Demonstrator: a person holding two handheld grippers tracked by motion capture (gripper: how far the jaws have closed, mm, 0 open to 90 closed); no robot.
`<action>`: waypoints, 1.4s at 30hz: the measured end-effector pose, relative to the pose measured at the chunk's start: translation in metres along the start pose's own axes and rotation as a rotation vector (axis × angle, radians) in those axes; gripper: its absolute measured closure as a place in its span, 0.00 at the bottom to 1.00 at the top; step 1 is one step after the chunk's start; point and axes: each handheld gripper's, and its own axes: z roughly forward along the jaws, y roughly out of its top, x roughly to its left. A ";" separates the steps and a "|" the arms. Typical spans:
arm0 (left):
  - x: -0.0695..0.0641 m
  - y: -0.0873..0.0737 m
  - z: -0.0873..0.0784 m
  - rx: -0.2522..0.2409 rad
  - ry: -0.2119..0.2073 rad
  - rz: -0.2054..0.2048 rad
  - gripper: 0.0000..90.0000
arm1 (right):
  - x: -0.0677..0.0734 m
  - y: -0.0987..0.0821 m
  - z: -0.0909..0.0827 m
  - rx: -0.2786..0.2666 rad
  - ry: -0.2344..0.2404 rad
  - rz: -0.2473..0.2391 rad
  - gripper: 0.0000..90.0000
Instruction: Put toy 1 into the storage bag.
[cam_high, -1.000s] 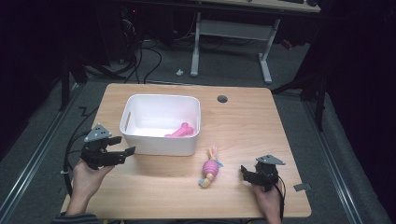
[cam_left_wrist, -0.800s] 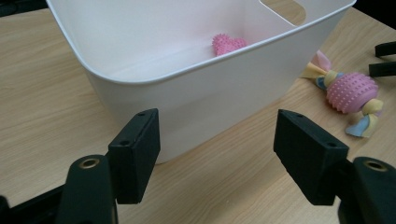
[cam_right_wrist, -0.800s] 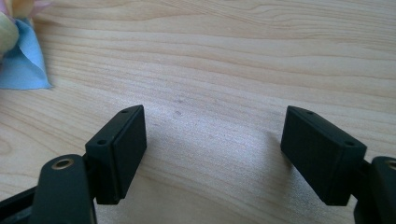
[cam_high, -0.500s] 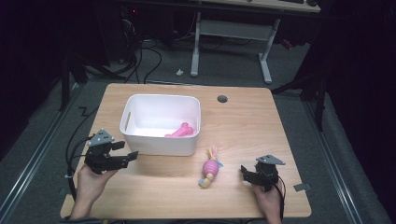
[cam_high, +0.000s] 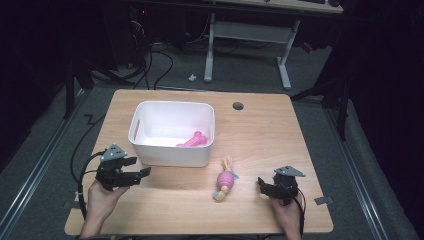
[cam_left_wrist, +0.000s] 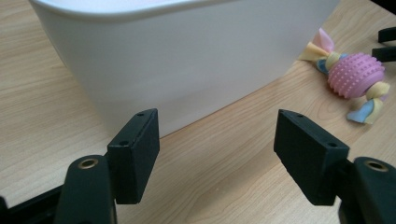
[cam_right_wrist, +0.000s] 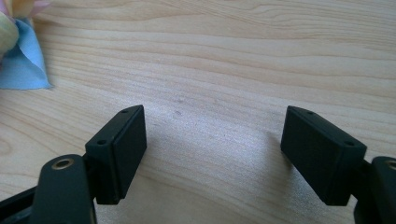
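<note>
Left tool (cam_high: 142, 172) lowered beside white bin (cam_high: 150, 155), jaws apart, right tool (cam_high: 261, 185) apart near pink rope ball toy (cam_high: 225, 179)

the high view looks forward and down over the whole wooden table (cam_high: 260, 135) from above its near side. the left gripper view sits low and close, facing the white bin (cam_left_wrist: 187, 56) and pink toy (cam_left_wrist: 355, 74), both shared with the high view; the right gripper view looks closely down at the tabletop.

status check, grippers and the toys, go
Left gripper open, empty, beside white bin. Right gripper open, empty, on table. Ball rope toy between them; pink toy in bin. Nothing blocking.
</note>
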 end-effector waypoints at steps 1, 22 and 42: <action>-0.001 -0.001 0.001 0.005 0.003 0.003 0.35 | 0.000 0.000 0.000 0.000 0.000 0.000 0.25; -0.009 -0.021 0.026 0.044 -0.004 0.013 0.35 | 0.000 0.000 0.000 0.000 0.000 0.000 0.25; -0.012 -0.036 0.048 0.087 0.042 0.038 0.35 | 0.000 0.000 0.000 0.000 0.000 0.000 0.25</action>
